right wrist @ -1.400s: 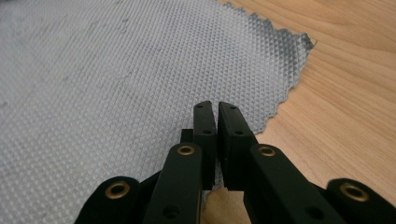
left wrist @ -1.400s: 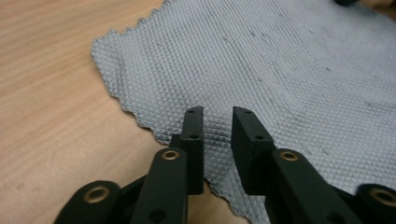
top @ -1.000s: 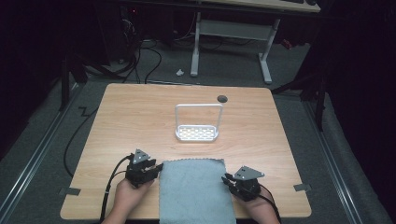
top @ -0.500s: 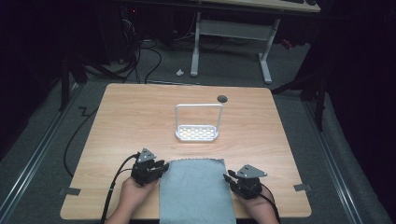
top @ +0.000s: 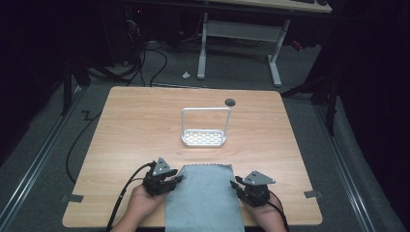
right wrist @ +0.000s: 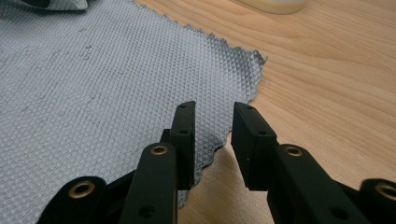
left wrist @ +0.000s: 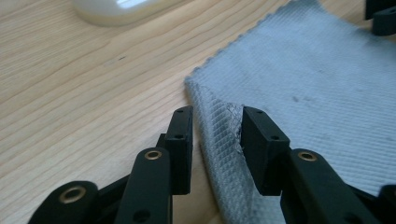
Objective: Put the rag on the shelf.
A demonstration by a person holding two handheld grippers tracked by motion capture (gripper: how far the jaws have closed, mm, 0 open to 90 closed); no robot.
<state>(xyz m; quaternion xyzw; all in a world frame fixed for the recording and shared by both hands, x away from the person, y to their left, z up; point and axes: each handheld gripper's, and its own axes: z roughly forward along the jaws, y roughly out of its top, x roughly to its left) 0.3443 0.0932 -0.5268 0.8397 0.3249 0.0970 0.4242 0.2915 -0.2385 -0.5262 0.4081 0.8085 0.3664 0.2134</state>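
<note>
Both claws have slid inward to the grey cloth's (top: 203, 200) side edges.
Left claw (left wrist: 215, 135) stands open astride a raised fold at the cloth's corner, right claw (right wrist: 212, 140) open over the opposite edge; cloth lies flat on the counter (top: 135, 125) near the white rack (top: 204, 137), likely for a paired lift.

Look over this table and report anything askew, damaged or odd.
Only the grey cloth: its near end hangs over the table's front edge, and its left edge is lifted between the left hand-held gripper's open jaws. The white rack stands upright.
</note>
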